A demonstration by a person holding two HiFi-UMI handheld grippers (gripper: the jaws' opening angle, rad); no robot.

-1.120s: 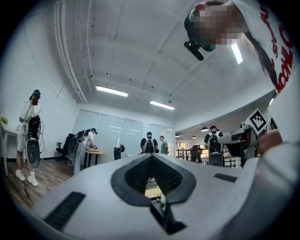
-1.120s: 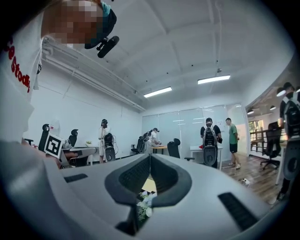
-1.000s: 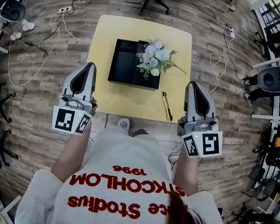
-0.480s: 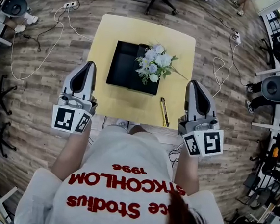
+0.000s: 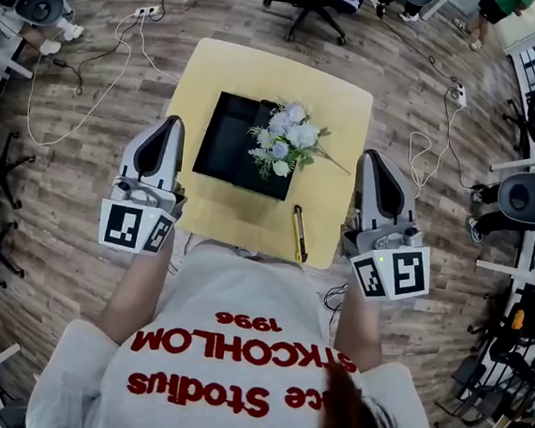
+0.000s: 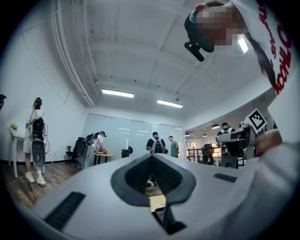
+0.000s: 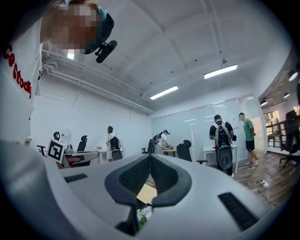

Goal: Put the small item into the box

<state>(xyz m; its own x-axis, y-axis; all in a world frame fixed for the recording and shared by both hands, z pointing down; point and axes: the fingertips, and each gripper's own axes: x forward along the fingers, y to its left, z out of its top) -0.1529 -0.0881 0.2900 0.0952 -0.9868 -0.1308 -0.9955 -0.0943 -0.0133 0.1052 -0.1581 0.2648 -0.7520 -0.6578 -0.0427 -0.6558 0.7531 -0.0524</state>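
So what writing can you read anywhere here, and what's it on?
"1996": red print on the person's white shirt, upside down.
"STKCHOLM": same shirt.
"Stodius": same shirt; the word before it is partly hidden.
The marker cubes show square patterns only, no words.

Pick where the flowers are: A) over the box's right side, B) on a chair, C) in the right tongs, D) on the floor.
A: the flowers lie over the right side of the box, on the table.
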